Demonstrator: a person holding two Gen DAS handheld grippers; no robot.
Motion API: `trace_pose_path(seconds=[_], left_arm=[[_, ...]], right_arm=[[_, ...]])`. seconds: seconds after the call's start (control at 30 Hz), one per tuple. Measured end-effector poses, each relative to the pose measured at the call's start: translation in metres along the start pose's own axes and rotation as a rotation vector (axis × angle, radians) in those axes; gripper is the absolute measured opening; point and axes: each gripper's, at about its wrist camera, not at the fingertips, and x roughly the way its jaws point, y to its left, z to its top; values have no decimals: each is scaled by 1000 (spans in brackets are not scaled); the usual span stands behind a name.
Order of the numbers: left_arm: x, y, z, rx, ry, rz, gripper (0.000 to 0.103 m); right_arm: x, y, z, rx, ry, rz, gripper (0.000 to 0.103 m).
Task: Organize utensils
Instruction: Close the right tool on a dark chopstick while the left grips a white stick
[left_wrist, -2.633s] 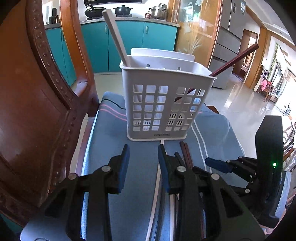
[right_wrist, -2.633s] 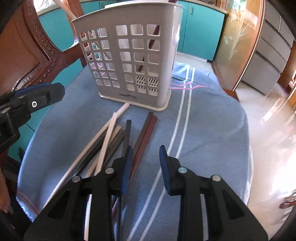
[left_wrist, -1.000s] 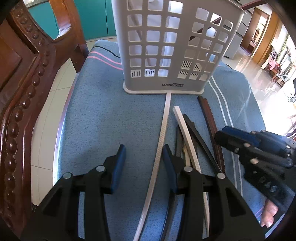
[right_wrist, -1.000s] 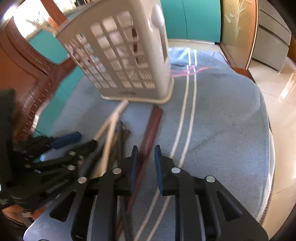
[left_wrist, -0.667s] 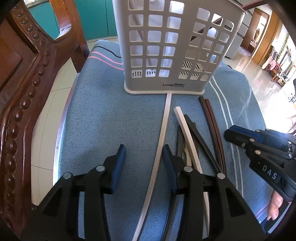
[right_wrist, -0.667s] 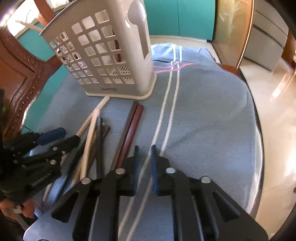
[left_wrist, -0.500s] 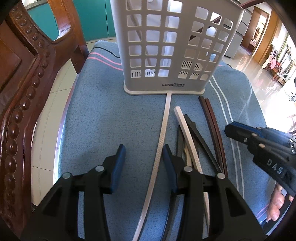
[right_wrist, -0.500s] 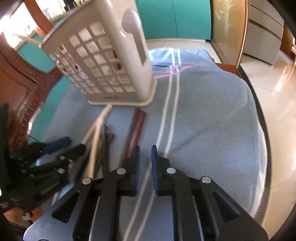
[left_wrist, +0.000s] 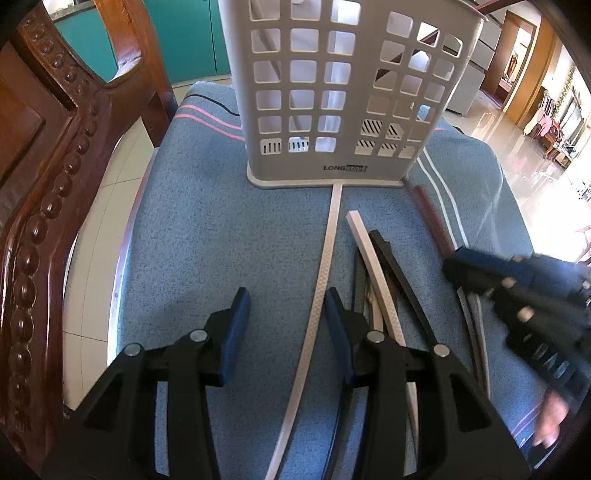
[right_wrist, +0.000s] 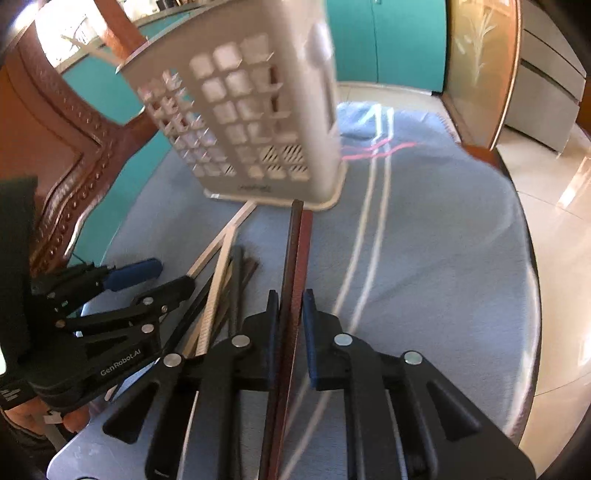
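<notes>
**Chopsticks pinched on the right, loose ones waiting on the cloth**

Chopsticks are the business here: our right gripper (right_wrist: 290, 325) has its jaws drawn narrow on a pair of reddish-brown chopsticks (right_wrist: 295, 258), the pads pressing both sides, the sticks running forward toward the base of the white utensil basket (right_wrist: 255, 122). That basket stands upright near the far edge of the table, on the blue cloth (left_wrist: 207, 236) that covers it.

Our left gripper (left_wrist: 284, 314) hovers low over the cloth with its jaws partly open and gripping nothing. A white chopstick (left_wrist: 325, 266) lies on the cloth between them, its far tip touching the basket's base. Just to its right, more loose chopsticks (left_wrist: 373, 266), white and black, lie fanned together. A carved wooden chair (left_wrist: 48, 177) stands beside the table's left edge.
</notes>
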Motion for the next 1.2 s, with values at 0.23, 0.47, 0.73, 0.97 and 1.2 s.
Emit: trace_pose_path(seconds=[0.23,0.47,0.73,0.97,1.2], left_arm=[[0,1,-1,-3,1,-5,43],[0,0,0,1,-3,1,46],[10,-2,15,-12,-21,9,49],[12,-20,18,45,-54,50,33],[6,-39,9,95,-38,16,8]], right_arm=[[-12,-21,9,35,-13,-26,12],[15,-5,-1,-10,27,-89,13],[20,11,-1,-57,-15,-176,14],[22,13,-10,-81,-29,-194,16],[19,12,-11,-86,27,-113,7]])
